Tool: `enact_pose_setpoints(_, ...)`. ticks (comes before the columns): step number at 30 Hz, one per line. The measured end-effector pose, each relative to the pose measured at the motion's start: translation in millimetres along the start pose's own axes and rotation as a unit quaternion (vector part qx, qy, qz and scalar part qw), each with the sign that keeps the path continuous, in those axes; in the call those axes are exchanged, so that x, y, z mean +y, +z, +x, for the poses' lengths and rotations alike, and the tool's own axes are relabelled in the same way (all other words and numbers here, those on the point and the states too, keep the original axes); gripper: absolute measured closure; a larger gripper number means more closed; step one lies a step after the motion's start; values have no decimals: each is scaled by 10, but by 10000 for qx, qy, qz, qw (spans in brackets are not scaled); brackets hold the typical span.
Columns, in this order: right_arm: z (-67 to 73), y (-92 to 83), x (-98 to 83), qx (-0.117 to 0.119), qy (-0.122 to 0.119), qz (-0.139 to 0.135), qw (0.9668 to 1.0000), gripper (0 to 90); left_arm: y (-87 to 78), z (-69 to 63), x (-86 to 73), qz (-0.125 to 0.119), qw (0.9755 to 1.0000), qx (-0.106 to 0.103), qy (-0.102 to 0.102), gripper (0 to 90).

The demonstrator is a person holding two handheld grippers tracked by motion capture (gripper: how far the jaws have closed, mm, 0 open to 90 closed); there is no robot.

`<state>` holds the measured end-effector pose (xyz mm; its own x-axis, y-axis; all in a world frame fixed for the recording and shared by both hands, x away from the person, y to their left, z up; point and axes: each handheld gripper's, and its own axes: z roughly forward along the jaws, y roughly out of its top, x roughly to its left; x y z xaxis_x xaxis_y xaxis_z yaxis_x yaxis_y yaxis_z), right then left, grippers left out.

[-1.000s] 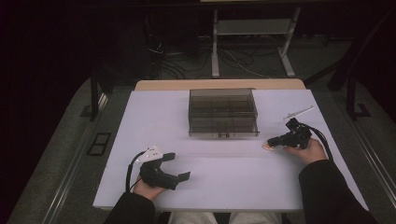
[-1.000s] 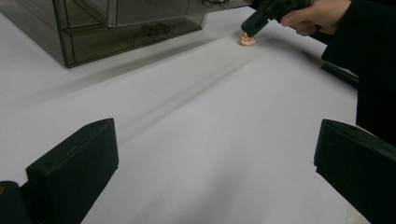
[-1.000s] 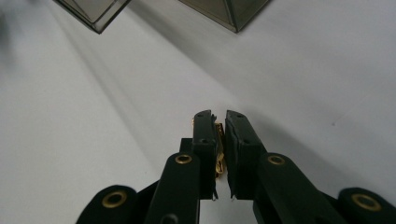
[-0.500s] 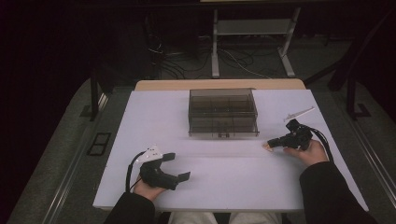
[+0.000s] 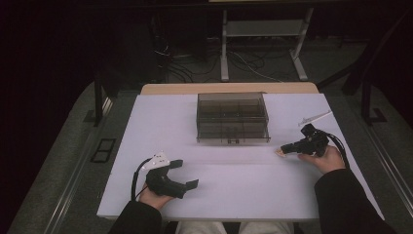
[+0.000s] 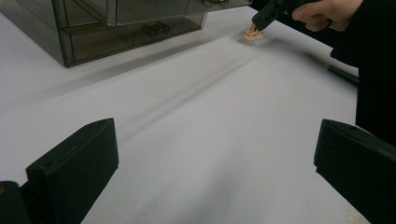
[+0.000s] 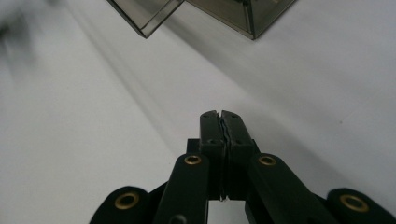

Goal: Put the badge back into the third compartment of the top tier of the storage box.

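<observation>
At the white table (image 5: 234,180), the left gripper (image 5: 187,174) rests with jaws spread wide; behind centre stands a smoky drawer box (image 5: 233,117). At right, the right gripper (image 5: 285,148), jaws pressed together, touches a small peach-coloured piece (image 5: 280,152); whether it pinches it is unclear. Likely next: carrying it to a drawer.

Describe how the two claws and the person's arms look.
Both claws are black with two blocky jaws. The left claw carries a pale grey three-cornered plate and trails a black cable. The right claw has brass-coloured rivets on its links and a black cable too. Dark sleeves cover both forearms.
</observation>
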<state>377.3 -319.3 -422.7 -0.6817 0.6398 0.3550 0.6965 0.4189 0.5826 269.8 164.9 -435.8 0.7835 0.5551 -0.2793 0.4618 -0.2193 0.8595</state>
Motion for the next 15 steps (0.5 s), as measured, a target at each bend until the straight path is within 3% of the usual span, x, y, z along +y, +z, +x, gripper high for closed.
enact_pose_setpoints(15,23,-135,21,-39,-20,-132,9999,876,1,-1,-1,-1,10000,-1,-6,0)
